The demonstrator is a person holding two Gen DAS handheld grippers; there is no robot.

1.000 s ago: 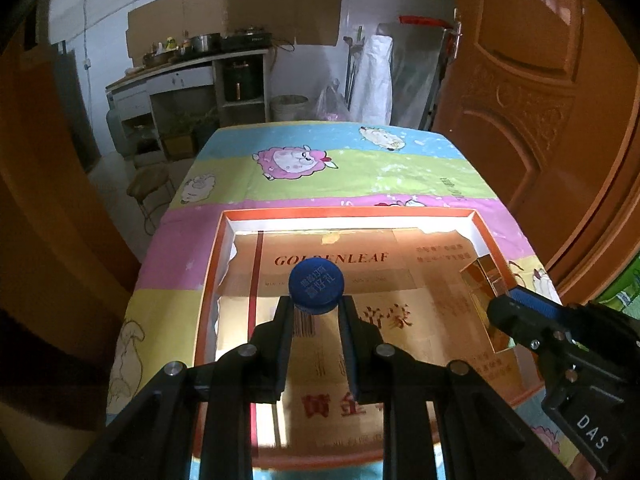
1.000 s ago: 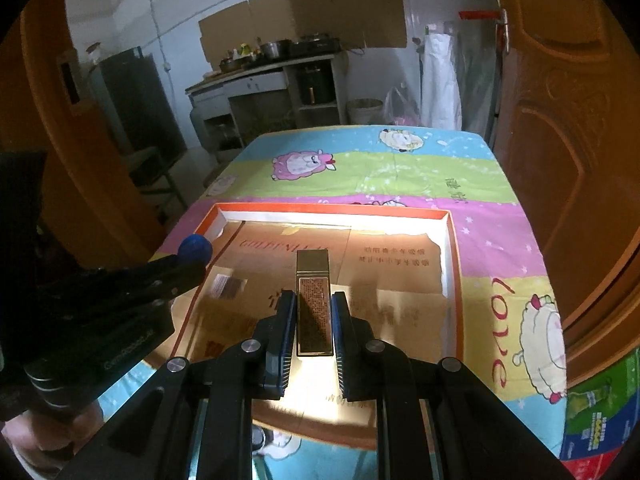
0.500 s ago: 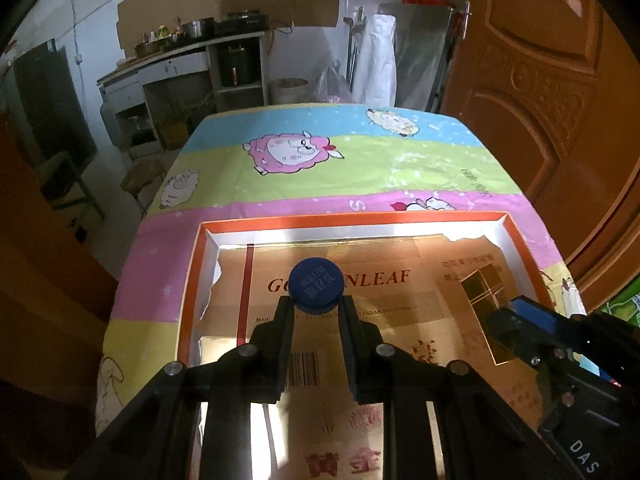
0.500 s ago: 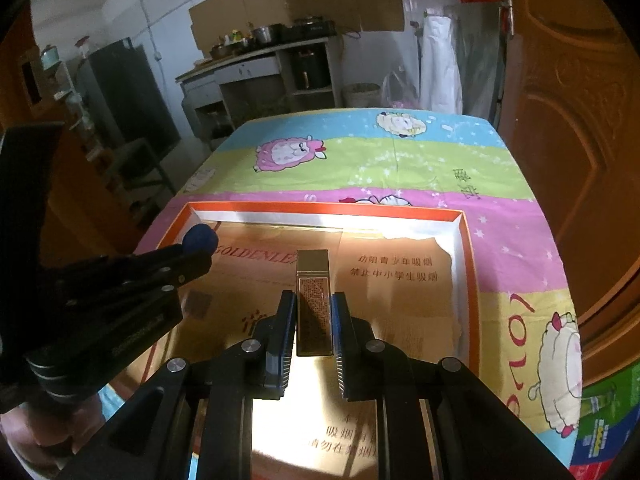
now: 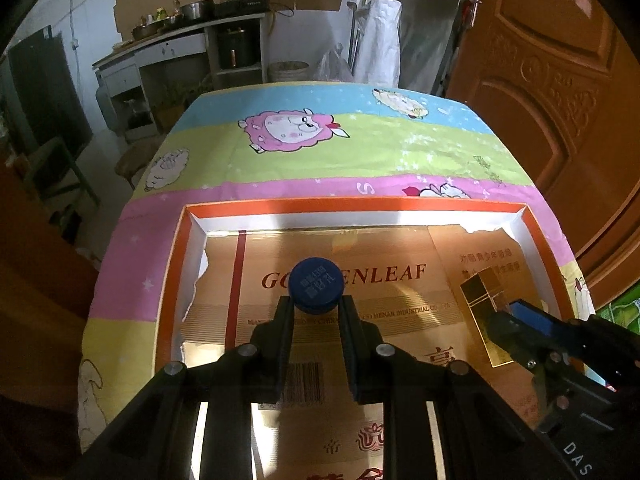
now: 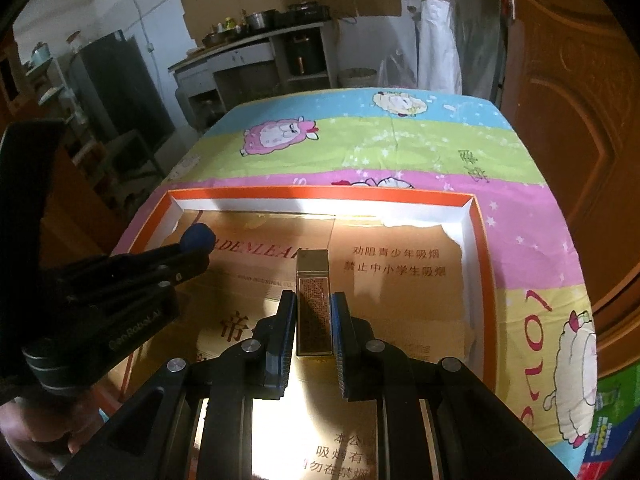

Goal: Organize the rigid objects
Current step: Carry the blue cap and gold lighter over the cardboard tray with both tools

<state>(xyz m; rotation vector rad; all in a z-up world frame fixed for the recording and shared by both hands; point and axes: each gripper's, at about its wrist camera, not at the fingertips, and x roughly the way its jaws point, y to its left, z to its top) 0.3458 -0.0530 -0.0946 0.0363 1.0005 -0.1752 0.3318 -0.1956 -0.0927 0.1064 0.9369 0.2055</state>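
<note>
My left gripper [image 5: 315,307] is shut on a round blue bottle cap [image 5: 316,286], held over the left half of a shallow orange-rimmed box [image 5: 352,202] lined with gold cardboard. My right gripper [image 6: 313,300] is shut on a slim gold lighter [image 6: 314,304], which sticks forward between the pads over the middle of the same box [image 6: 320,192]. In the left wrist view the lighter [image 5: 486,312] and the right gripper [image 5: 516,326] show at the right. In the right wrist view the cap [image 6: 197,238] and the left gripper [image 6: 192,254] show at the left.
The box lies on a table under a striped cloth with cartoon sheep [image 5: 292,128]. A brown wooden door [image 5: 560,80] stands close on the right. Beyond the table's far end are a kitchen counter [image 6: 256,52] with pots and a dark fridge [image 6: 116,88].
Both grippers have moved forward and down over the box, keeping hold of the cap and the lighter. The box's far rim now sits nearer in both views.
</note>
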